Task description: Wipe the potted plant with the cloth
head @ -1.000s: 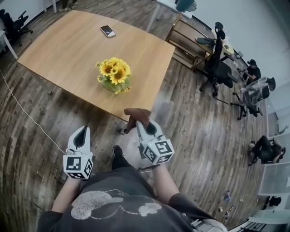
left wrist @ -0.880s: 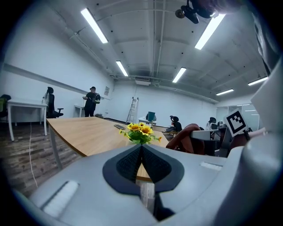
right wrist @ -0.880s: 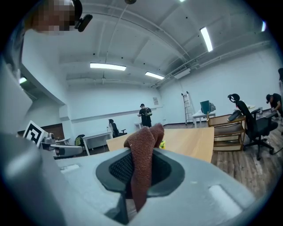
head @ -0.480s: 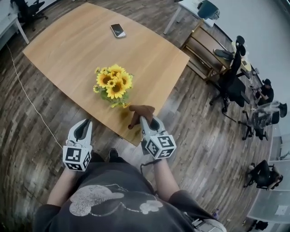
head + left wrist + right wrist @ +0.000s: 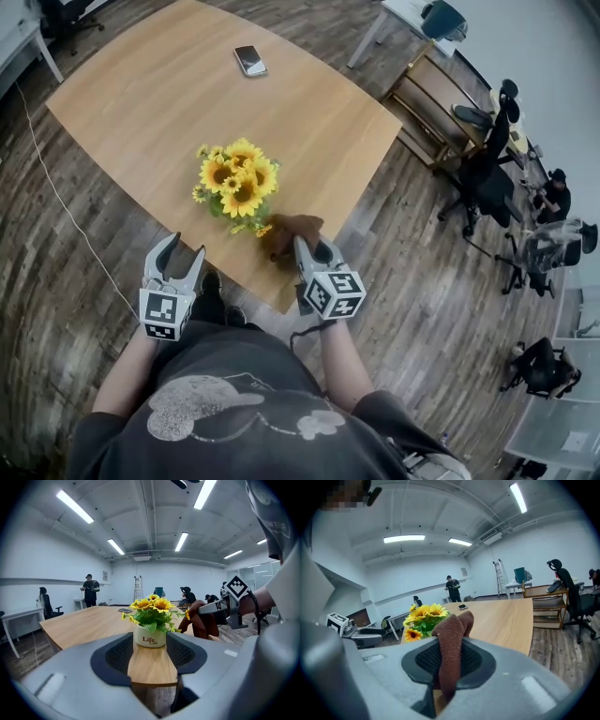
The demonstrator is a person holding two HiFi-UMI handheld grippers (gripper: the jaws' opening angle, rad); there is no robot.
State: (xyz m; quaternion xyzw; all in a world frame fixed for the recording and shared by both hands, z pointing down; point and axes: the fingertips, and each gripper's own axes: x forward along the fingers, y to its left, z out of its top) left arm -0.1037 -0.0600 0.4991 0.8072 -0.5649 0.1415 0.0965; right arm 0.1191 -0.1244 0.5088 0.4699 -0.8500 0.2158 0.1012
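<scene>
The potted plant (image 5: 236,183), yellow sunflowers in a white pot (image 5: 150,637), stands near the front edge of the wooden table (image 5: 141,103). My right gripper (image 5: 310,251) is shut on a brown cloth (image 5: 291,232), which hangs just right of the flowers, over the table's edge. In the right gripper view the cloth (image 5: 452,644) sticks up between the jaws, with the flowers (image 5: 423,618) behind it to the left. My left gripper (image 5: 184,249) is at the table's edge, left of the plant. Its jaws have just been opening and stand open, empty, with the pot ahead.
A phone (image 5: 249,60) lies at the far side of the table. A wooden shelf (image 5: 436,94), office chairs (image 5: 483,173) and seated people are on the right. A cable (image 5: 56,216) runs along the plank floor on the left.
Both grippers have moved forward to the table's edge, nearer the plant. The left jaws have gone from shut to open. The cloth now hangs right beside the flowers.
</scene>
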